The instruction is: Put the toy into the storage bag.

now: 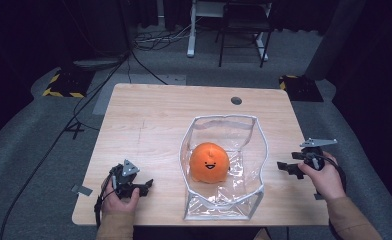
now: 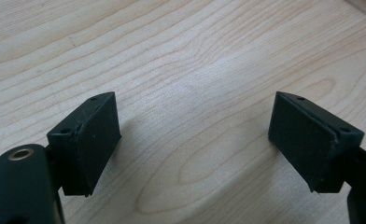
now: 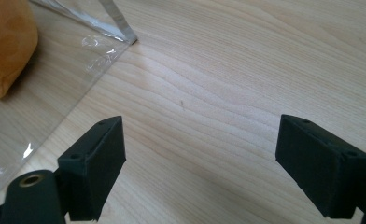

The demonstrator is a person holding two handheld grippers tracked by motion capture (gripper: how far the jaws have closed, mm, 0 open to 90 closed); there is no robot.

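My left gripper (image 1: 145,187) and right gripper (image 1: 287,168) rest spread, empty. The orange plush toy (image 1: 209,162) sits inside the clear bag (image 1: 223,199), my twelve o'clock. Next, probably closing the bag.

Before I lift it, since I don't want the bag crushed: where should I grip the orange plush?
Grip the orange plush across its round sides, coming straight down through the open top of the clear bag. The bag's walls stand around it on every side, so a sideways approach would likely buckle them. Both grippers are open.
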